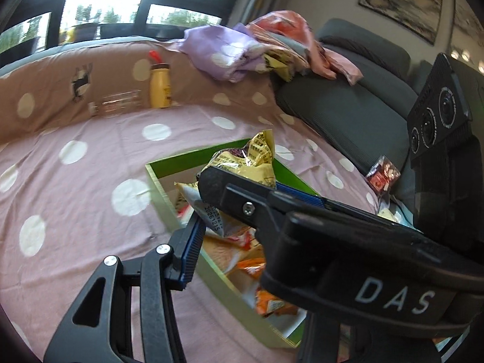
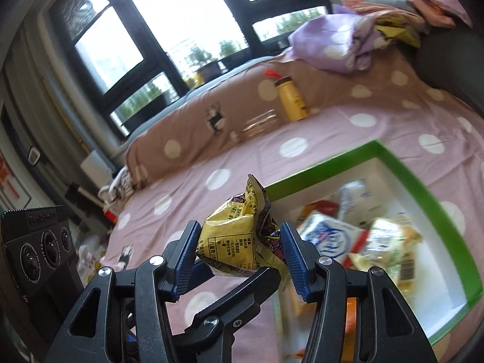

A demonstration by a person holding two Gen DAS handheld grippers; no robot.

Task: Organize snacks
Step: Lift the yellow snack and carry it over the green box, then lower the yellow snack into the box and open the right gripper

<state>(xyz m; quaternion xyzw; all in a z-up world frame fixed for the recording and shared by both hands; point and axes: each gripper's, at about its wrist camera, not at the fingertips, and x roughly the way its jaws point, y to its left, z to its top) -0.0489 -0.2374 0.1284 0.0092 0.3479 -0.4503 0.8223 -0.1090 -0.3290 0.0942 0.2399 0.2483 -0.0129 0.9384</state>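
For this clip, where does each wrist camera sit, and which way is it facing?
Left wrist: behind its own fingers, tilted down at the green box on the polka-dot sheet; only one finger shows clearly.
Right wrist: behind the right gripper, facing the window; both fingers clamp the yellow snack packet.
Shared: box, packet, yellow bottle, each other's camera housing.

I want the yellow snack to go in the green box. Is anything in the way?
Nothing visible blocks it. The right tongs hold the yellow snack bag beside the open green box; other snacks lie inside, with bare floor left.
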